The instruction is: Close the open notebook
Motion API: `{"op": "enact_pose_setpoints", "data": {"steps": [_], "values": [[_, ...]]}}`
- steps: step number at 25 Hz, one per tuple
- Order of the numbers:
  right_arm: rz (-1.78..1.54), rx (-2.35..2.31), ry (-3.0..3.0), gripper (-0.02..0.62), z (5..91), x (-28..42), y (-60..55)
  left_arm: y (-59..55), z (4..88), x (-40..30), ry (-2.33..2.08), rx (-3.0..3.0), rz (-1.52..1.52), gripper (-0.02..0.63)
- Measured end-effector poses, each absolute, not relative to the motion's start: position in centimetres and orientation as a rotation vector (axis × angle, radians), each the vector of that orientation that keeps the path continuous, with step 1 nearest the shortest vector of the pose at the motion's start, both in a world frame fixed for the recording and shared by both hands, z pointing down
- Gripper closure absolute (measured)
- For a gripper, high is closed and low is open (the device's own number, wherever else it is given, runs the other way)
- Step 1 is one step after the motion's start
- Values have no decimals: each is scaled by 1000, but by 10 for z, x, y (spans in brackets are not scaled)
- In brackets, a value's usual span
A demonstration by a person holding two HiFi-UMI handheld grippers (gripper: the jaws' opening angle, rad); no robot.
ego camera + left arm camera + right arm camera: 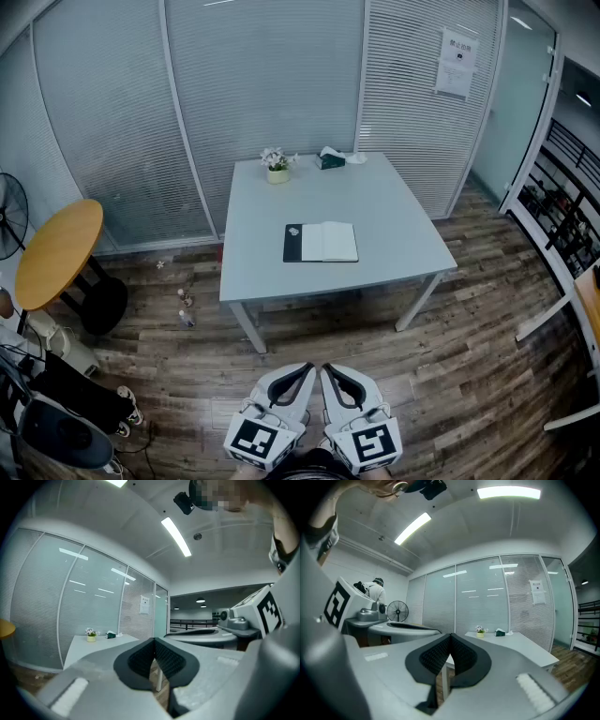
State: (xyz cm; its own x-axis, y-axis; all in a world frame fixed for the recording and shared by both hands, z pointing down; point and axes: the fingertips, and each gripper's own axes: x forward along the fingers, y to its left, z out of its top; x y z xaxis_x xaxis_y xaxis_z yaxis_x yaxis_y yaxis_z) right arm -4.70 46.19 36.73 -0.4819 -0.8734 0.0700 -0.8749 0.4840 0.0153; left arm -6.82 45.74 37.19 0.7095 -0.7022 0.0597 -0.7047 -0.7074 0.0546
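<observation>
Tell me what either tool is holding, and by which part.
Nothing: the left tool and right tool are both shut and empty, away from the notebook.

A small potted flower (277, 167) and a dark green tissue box (331, 160) stand at the far edge of the grey surface (375, 202). Left of it stand a round wooden table (58, 251) and a fan (11, 214).

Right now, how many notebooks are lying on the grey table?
1. The open notebook lies flat near the middle of the table. No other notebook shows, and nothing there looks able to hide one.
</observation>
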Motion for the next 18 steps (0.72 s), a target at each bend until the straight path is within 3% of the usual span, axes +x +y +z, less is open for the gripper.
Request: {"op": "enact_pose_setpoints", "data": {"steps": [18], "values": [[102,1525,-2689,592,383,-1,444,442,389,-22,-1178,2805,62,601]]}}
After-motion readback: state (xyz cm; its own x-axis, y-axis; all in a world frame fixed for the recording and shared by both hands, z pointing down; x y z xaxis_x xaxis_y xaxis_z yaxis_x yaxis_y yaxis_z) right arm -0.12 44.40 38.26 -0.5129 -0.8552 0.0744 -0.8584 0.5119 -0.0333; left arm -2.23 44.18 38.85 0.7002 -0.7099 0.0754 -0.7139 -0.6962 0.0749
